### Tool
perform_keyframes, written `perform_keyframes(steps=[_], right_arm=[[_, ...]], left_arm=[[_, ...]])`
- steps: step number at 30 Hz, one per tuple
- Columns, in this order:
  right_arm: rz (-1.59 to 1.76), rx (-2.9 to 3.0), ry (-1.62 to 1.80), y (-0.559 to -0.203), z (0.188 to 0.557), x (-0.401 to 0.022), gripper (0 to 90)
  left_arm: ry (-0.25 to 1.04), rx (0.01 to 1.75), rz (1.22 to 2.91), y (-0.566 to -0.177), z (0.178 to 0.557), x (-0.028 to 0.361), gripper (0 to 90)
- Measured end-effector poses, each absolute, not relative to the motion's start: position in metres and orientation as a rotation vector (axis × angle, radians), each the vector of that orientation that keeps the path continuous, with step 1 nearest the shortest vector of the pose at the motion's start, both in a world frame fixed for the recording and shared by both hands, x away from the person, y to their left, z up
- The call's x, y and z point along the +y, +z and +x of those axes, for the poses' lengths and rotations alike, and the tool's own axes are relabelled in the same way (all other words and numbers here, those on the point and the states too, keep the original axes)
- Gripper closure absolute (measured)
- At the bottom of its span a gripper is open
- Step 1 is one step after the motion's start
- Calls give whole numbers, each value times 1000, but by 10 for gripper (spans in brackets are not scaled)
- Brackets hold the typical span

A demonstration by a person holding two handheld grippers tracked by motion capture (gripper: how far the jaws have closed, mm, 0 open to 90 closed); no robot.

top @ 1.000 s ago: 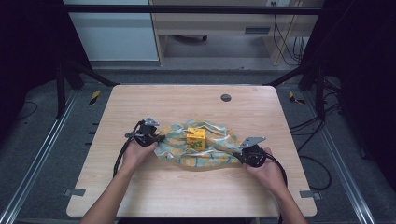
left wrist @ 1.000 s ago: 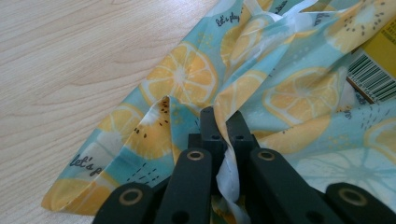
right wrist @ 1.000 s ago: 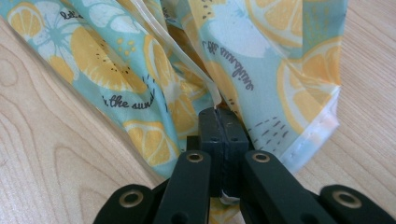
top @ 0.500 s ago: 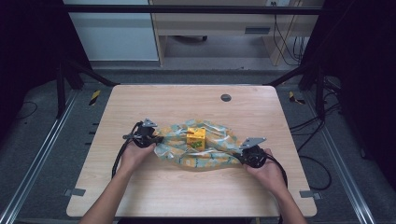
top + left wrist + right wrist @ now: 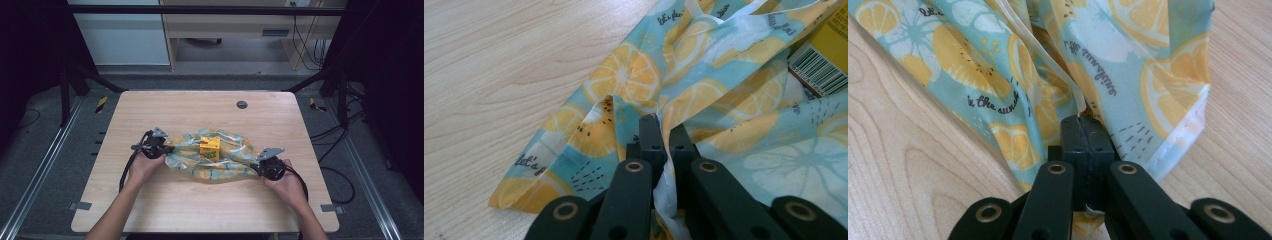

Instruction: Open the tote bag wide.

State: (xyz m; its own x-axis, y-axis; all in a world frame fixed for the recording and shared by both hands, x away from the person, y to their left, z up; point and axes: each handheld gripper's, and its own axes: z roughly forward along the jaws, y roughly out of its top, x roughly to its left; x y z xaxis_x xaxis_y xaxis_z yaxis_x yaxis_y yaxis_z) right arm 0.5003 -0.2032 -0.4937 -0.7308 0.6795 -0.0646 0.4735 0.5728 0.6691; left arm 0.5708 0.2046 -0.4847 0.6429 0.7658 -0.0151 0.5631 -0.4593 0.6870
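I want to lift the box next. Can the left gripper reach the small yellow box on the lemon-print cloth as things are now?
Probably not yet. The left gripper is shut on an edge of the lemon-print cloth, so its fingers are occupied. The small yellow box sits close and uncovered, so releasing the cloth should free the way.

Your only obstacles mid-table: the crumpled lemon-print cloth [image 5: 220, 161] and the small yellow box [image 5: 209, 148] on it. Bare light wooden tabletop [image 5: 200, 107] is free all round, far half especially.

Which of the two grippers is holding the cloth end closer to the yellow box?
The left gripper. Its end of the cloth lies nearer the yellow box; the right gripper pinches the farther end.
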Motion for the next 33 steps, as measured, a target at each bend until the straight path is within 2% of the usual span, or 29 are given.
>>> perform_keyframes(steps=[25, 30, 33], right_arm=[[958, 2484, 913, -493, 500, -205, 900], [953, 2467, 972, -491, 497, -204, 900], [950, 2446, 1012, -488, 496, -203, 888]], left_arm=[[385, 1041, 2177, -488, 568, 206, 891], [395, 1019, 2174, -485, 565, 208, 844], [415, 1008, 2168, -482, 563, 208, 777]])
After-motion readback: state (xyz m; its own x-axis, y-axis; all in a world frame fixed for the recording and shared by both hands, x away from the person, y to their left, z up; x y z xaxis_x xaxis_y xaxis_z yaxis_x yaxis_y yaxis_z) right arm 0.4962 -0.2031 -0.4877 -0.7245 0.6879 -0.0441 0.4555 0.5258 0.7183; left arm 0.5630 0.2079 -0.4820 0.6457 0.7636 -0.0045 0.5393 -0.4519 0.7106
